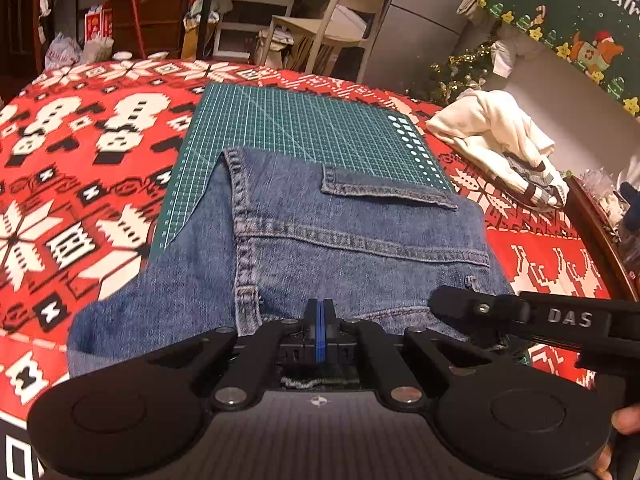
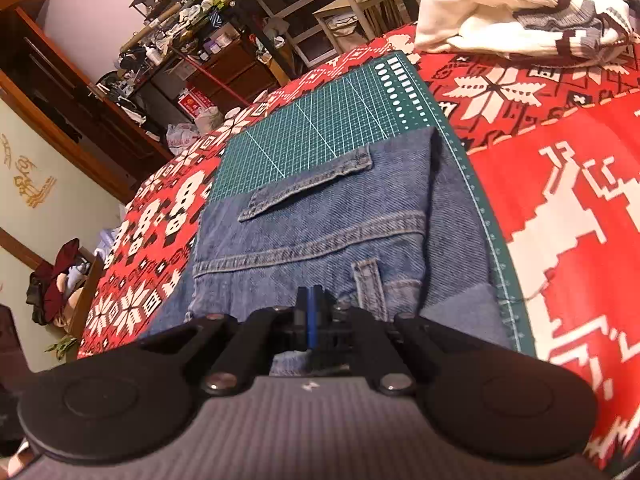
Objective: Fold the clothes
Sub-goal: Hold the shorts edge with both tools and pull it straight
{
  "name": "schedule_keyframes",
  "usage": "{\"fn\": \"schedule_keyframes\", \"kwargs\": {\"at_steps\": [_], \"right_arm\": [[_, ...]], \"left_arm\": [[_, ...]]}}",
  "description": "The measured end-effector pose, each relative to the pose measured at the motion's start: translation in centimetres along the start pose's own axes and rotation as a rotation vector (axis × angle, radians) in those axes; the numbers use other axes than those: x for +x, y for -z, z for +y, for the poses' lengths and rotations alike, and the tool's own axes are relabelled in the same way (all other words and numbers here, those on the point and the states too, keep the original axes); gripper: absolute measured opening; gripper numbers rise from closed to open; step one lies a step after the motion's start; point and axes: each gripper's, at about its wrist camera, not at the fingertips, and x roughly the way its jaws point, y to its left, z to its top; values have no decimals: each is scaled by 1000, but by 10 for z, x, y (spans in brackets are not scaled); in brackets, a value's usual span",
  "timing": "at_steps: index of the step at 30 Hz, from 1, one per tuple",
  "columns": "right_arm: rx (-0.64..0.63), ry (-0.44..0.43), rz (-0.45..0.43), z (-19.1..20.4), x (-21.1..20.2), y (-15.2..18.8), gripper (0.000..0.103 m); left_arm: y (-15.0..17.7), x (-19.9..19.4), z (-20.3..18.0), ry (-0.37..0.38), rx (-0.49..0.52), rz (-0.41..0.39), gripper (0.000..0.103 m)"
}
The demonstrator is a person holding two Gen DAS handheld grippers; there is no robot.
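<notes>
Left gripper (image 1: 320, 312): fingers closed, blue pads pressed together at the near edge of the jeans (image 1: 320, 240). Denim hem shows under the pads, so they appear to pinch the waistband, though the contact itself is hidden by the mechanism. Right gripper (image 2: 311, 312): fingers likewise closed at the near edge of the same garment, just left of a belt loop (image 2: 368, 280); a strip of denim shows below the pads.

Position of work: the jeans lie ahead of both sets of fingers, back pocket up, partly on the green cutting mat (image 1: 304, 120), which rests on the red patterned cloth (image 1: 80, 160) covering the counter. The far end is doubled over.

Risks, left to right:
- Left of the left fingers the denim bulges out beyond the mat; lifted unevenly, that side would likely drag and crease.
- Both grips sit on the edge only. A thin pinch on heavy denim could slip if pulled quickly.
- The two grippers are close together; a crossed path could foul them.
- Right of the right fingers, a cream garment heap (image 2: 520, 12) lies well apart; a wide swing could still catch it.

Containers: none in use on the counter. Shelving and drawers stand beyond the fingers; contents not legible.
</notes>
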Motion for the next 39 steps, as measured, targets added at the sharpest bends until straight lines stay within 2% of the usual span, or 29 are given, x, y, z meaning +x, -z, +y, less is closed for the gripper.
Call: {"fn": "schedule_keyframes", "kwargs": {"at_steps": [5,12,16,19,23,26,30,34,39], "right_arm": [[-15,9,46,-1,-14,9,0],[110,-18,76,-18,-23,15,0],[112,-12,86,-18,-28,18,0],[129,-13,72,-19,-35,18,0],[178,-21,-25,-26,-53,14,2],[239,11,-53,-38,-52,10,3],[285,101,-18,-51,-41,11,0],[312,112,-9,-56,-46,14,0],[336,129,-13,-58,-55,19,0]], "left_arm": [[3,-7,-3,-7,14,14,3],[7,-15,11,44,-99,82,3],[9,-20,11,41,-106,93,3],[11,-28,8,47,-88,65,2],[10,-44,8,103,-86,-39,2],[7,-39,12,76,-112,-45,2],[5,-21,23,24,-175,42,2],[7,-24,29,15,-207,55,3],[8,-26,27,1,-187,59,3]]}}
